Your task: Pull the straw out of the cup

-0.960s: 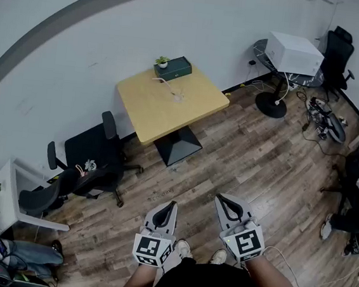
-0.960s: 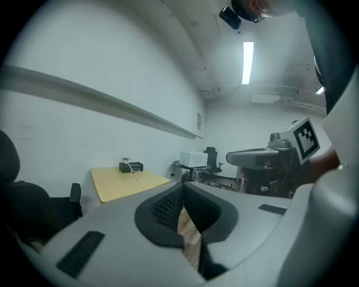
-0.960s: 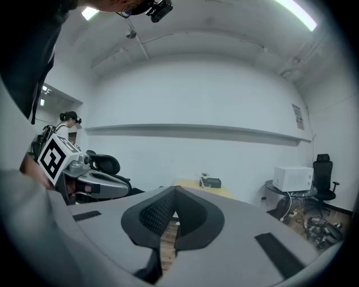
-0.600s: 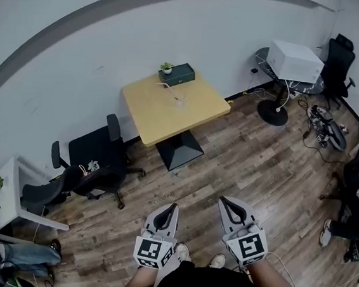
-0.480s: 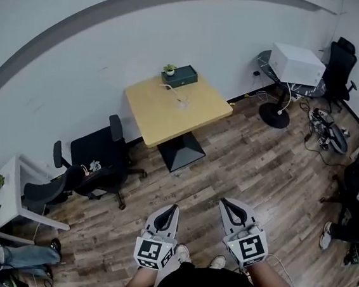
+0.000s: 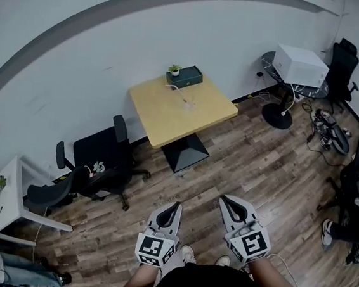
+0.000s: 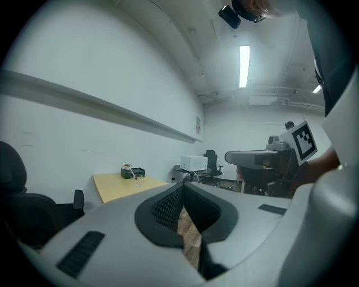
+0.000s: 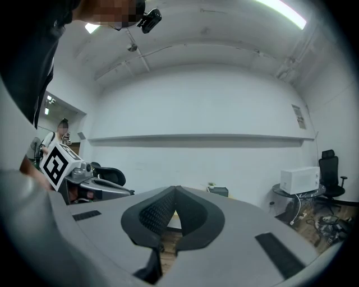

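Both grey plastic claws were clenched on nothing. The left gripper [image 6: 174, 204] and the right gripper [image 6: 223, 198] each had ribbed black pads meeting in a pointed tip above the wood-plank floor [image 6: 260, 161]. The small clear cup [image 6: 188, 103] stood far off on the square, smooth yellow table [image 6: 169, 122]. A thin pale straw [image 6: 177, 93] seemed to lean out of it to the left, near a dark green box [image 6: 188, 77] by the wall.
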A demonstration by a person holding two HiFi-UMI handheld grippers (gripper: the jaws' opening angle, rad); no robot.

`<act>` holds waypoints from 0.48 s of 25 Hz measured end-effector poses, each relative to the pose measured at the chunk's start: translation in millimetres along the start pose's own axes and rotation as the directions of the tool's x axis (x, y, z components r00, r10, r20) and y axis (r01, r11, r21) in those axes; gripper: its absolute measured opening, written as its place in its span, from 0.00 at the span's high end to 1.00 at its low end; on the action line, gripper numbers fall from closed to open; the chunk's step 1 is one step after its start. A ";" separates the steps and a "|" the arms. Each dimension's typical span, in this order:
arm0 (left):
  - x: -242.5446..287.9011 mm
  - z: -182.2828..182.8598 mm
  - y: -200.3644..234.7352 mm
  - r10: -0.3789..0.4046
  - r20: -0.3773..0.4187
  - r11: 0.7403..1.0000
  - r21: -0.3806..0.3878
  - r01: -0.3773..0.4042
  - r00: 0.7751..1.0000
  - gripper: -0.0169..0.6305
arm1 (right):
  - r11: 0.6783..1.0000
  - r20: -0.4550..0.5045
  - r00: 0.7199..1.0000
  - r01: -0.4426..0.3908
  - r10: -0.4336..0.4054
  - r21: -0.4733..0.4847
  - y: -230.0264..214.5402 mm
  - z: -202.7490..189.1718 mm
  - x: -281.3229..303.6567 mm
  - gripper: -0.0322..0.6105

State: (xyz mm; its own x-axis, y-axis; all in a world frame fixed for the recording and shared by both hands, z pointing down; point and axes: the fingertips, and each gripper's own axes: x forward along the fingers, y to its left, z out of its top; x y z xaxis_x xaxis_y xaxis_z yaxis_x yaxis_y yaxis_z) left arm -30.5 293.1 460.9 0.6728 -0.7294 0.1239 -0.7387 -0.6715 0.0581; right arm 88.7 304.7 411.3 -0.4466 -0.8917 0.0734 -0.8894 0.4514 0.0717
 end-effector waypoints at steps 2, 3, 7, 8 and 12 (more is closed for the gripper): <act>0.0 0.6 6.0 -0.008 0.006 1.000 0.003 0.008 1.000 0.94 | 1.000 0.000 1.000 0.017 -0.017 -0.013 4.0 0.1 6.7 0.90; -1.2 1.2 9.6 -0.010 0.008 1.000 0.004 0.010 1.000 0.95 | 1.000 0.000 1.000 0.025 -0.025 -0.015 6.4 0.1 9.4 0.88; -4.6 4.4 28.4 -0.021 0.013 1.000 0.004 0.020 1.000 0.95 | 0.999 -0.007 0.999 0.043 -0.043 -0.010 12.6 1.0 24.7 0.72; -4.9 4.1 33.1 -0.024 0.012 1.000 0.002 0.024 1.000 0.95 | 0.999 -0.009 0.999 0.049 -0.049 -0.009 13.2 1.2 28.8 0.69; -6.4 2.1 45.0 -0.047 0.007 0.999 0.006 0.047 0.999 0.95 | 0.995 -0.023 0.995 0.100 -0.100 -0.011 11.6 -2.1 39.0 0.49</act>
State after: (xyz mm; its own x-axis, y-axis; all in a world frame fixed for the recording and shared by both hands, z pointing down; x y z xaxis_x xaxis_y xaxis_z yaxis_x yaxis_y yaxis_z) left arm -68.0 267.3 460.6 0.7069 -0.6981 0.1140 -0.7062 -0.7057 0.0574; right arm 61.2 275.2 417.1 -0.3531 -0.9314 0.0884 -0.9285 0.3605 0.0892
